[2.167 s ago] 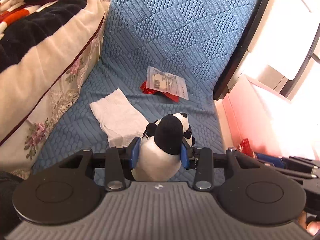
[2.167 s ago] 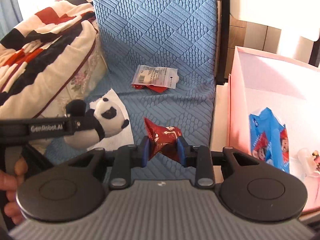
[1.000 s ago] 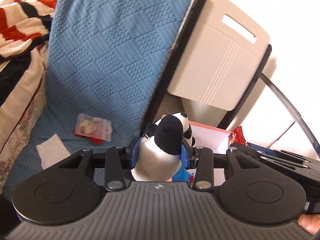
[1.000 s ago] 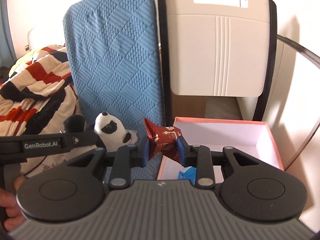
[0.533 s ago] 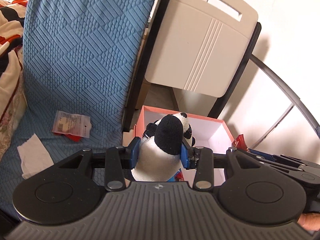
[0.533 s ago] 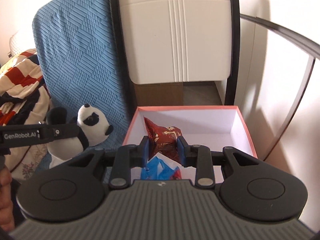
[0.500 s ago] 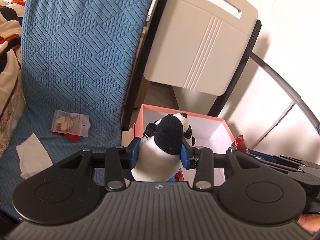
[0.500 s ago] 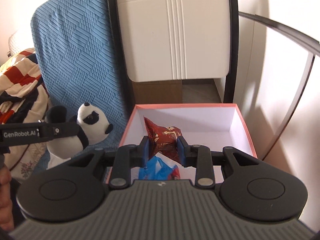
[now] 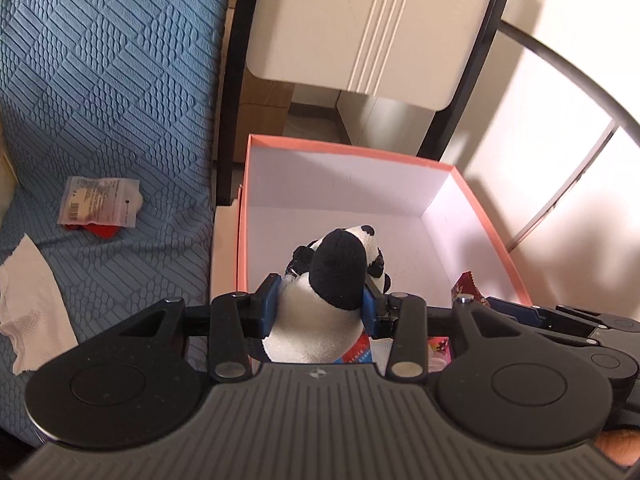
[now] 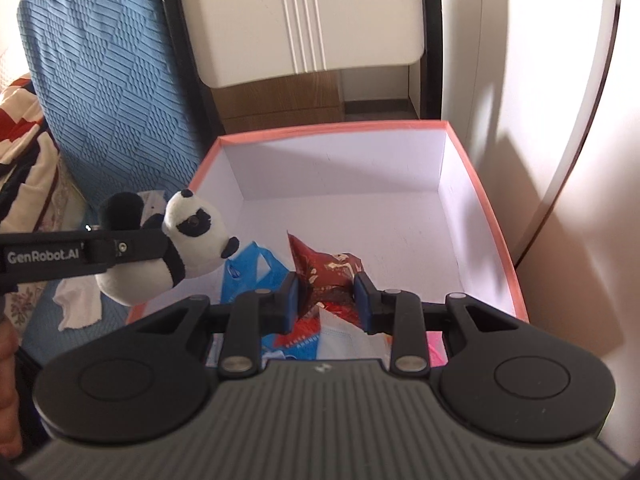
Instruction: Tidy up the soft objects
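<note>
Left gripper [image 9: 320, 304] jaws squeeze the soft, light panda plush [image 9: 326, 300] mid-body; right gripper [image 10: 325, 298] jaws pinch a crinkly red snack packet [image 10: 326, 270].

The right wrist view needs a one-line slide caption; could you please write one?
Right tongs carry a red snack packet over the pink box while left tongs bring a toy panda.
</note>
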